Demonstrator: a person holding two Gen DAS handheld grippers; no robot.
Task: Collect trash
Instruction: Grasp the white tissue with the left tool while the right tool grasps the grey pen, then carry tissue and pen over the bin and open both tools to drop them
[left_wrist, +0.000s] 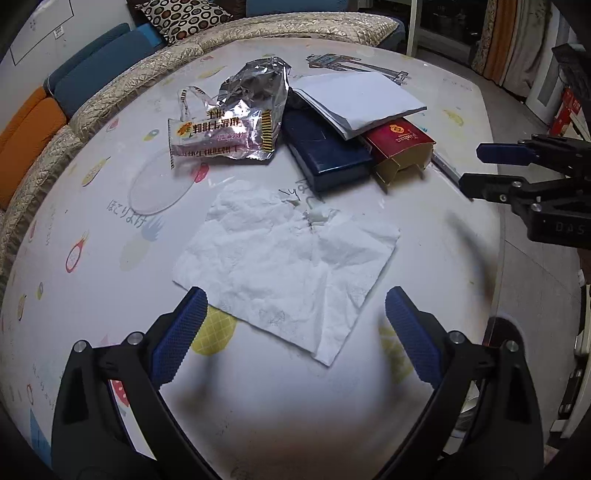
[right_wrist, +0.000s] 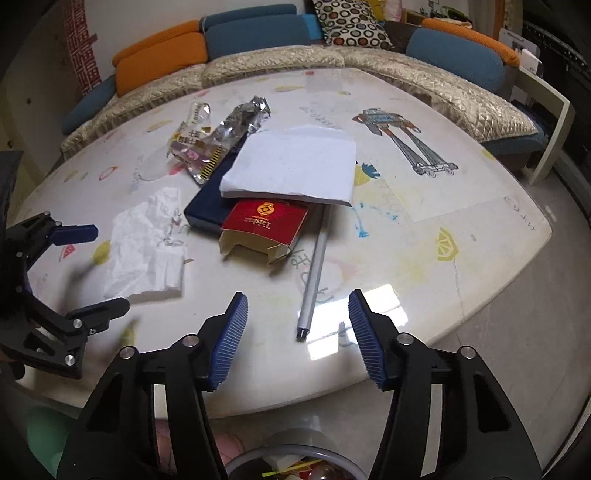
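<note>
A crumpled white tissue (left_wrist: 284, 258) lies flat on the white table (left_wrist: 92, 314), right in front of my open, empty left gripper (left_wrist: 295, 299). It also shows in the right wrist view (right_wrist: 146, 243). Behind it lie a silver snack wrapper (left_wrist: 229, 125), a torn red carton (left_wrist: 399, 147) and a clear plastic scrap (left_wrist: 190, 99). My right gripper (right_wrist: 297, 299) is open and empty over the table's near edge, with a grey pen (right_wrist: 314, 273) between its fingers' line of sight. The red carton (right_wrist: 262, 229) and the wrapper (right_wrist: 218, 144) lie beyond it.
A navy case (left_wrist: 325, 147) and a white notepad (left_wrist: 362, 99) lie among the trash. A bin with rubbish (right_wrist: 295, 465) stands below the table edge. A sofa (right_wrist: 277, 62) wraps the far side. My right gripper shows in the left wrist view (left_wrist: 472, 170).
</note>
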